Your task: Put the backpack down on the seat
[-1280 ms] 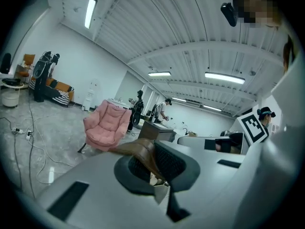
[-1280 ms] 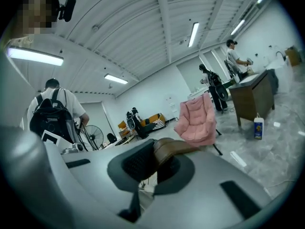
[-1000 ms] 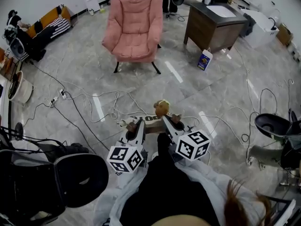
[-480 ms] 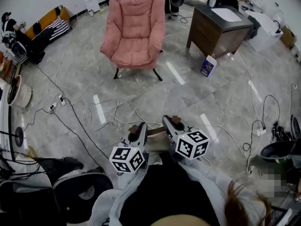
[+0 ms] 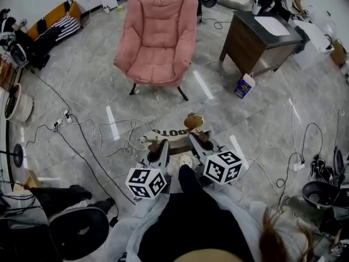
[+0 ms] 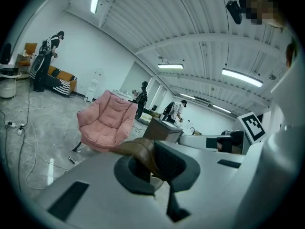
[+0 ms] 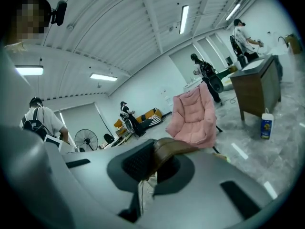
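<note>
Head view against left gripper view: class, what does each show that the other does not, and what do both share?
Only the head view: the blue carton on the floor, and the backpack with its plush toy.
Only the left gripper view: the ceiling lights and, close up, the left gripper with its fingers shut on the brown strap.
Both: the pink armchair and the brown desk.

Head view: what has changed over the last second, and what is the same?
The person has stepped forward: the pink armchair looks nearer and the black office chair has slid toward the lower left corner. The backpack swings under the grippers; its brown charm hid, then reappeared. Unchanged: left gripper and right gripper stay shut on the brown strap.
</note>
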### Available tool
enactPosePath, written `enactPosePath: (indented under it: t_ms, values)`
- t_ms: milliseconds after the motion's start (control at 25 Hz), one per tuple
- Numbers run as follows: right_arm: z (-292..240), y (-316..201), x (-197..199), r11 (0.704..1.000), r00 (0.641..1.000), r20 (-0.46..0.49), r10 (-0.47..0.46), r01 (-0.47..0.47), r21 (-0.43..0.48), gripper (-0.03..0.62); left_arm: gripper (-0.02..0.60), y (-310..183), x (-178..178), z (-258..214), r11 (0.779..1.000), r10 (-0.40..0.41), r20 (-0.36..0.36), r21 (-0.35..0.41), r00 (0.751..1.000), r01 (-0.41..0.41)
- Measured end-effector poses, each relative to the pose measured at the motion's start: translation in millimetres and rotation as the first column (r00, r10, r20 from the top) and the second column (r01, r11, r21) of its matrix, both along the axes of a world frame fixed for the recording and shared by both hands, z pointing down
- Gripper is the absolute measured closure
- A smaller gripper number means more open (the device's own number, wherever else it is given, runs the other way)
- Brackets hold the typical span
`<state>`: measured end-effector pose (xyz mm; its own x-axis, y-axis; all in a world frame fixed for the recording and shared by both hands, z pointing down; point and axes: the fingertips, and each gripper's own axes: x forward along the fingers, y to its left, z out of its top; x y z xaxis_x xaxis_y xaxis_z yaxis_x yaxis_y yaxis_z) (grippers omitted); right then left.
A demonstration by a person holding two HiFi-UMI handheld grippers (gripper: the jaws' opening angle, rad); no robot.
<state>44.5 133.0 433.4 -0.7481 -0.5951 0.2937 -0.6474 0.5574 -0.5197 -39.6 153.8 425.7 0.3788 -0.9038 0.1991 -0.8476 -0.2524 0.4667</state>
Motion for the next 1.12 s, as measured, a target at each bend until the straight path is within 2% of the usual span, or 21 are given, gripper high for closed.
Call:
enactPosePath:
  t_ms: [400, 680, 840, 920, 1120]
  values:
    - [-12.2, -73.2, 4.6, 0.999, 1.0, 0.014, -0.026, 0.025, 0.04, 0.586, 0.568, -74.2, 5.4, -17.1, 0.998, -0.001, 0.032, 0.058, 0.999, -0.001]
    - [-18.9, -97.1, 0.5, 0.999, 0.998, 0.03, -0.046, 0.045, 0.012, 0.586, 0.568, -103.3, -1.8, -24.0, 0.996, -0.031, 0.002, 0.079, 1.0, 0.031]
    - [-38.1, -104.4, -4.8, 0.995, 0.998, 0.015, -0.061, 0.06, 0.082, 0.586, 0.568, -105.9, -4.1, -41.1, 0.993, -0.035, 0.023, 0.117, 0.999, 0.032]
    - [-41.2, -110.6, -7.2, 0.995, 0.997, 0.028, -0.067, 0.064, 0.078, 0.586, 0.568, -109.9, -6.4, -39.8, 0.994, -0.044, -0.001, 0.103, 0.999, 0.044]
    - [-21.8, -123.2, -10.2, 0.998, 0.996, 0.063, -0.061, 0.061, 0.005, 0.586, 0.568, -119.3, -11.1, -22.1, 0.996, -0.062, -0.039, 0.056, 0.997, 0.064]
